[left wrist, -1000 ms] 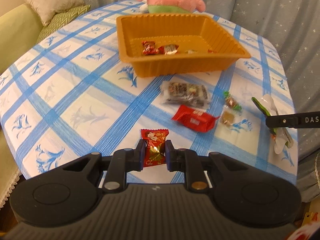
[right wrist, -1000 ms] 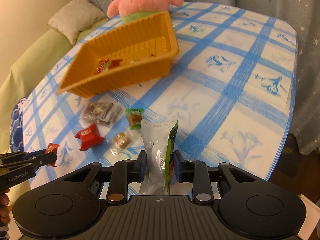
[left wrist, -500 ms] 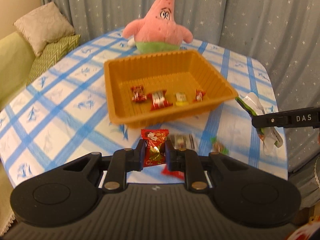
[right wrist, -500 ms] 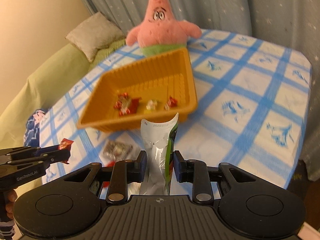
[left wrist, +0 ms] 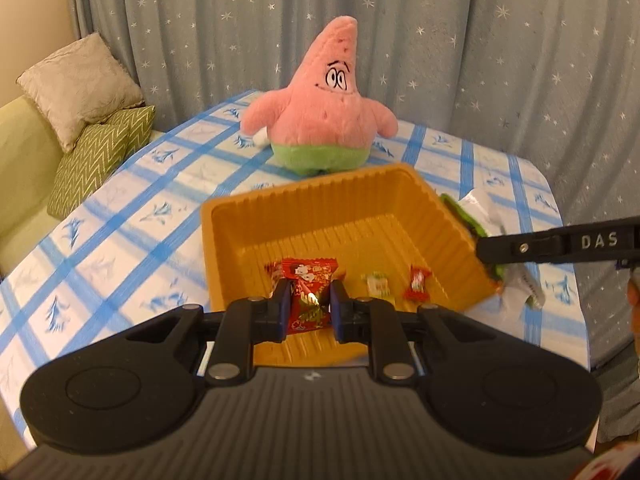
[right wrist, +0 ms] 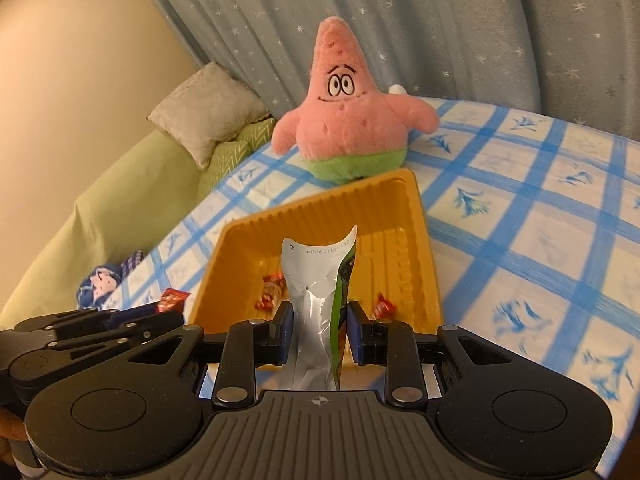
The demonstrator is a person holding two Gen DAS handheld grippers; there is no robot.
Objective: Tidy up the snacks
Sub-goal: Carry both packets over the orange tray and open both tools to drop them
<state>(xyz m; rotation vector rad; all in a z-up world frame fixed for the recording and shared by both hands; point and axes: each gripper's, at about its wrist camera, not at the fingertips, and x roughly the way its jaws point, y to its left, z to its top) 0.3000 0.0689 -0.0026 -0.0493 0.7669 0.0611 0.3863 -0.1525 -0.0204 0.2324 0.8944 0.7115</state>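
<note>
— So, what does the left gripper (left wrist: 307,307) have?
— A red candy wrapper (left wrist: 307,294), pinched upright between its jaws, which sit narrow against the wrapper's sides. It hangs above the near part of the orange tray (left wrist: 240,216).
— And the right gripper (right wrist: 320,330)?
— Clamped on a silver and green snack pouch (right wrist: 316,280), standing on end with its printed top edge curling over. That one is also over the near edge of the tray. From the left camera, the pouch shows just past the tray's right wall.
— Anything already inside the tray?
— Yes: a small red candy (left wrist: 416,285) and a pale green and white one (left wrist: 378,283) lie on the ribbed floor, apart from each other. Another red sweet (right wrist: 272,292) shows left of the pouch in the right camera.
— Where does the tray sit?
— On a table with a blue checked cloth (left wrist: 132,240), right in front of a pink star-shaped plush toy (left wrist: 324,116). Behind it hangs a grey curtain (left wrist: 440,40) with stars; cushions (left wrist: 80,84) rest on a green sofa to the left.
</note>
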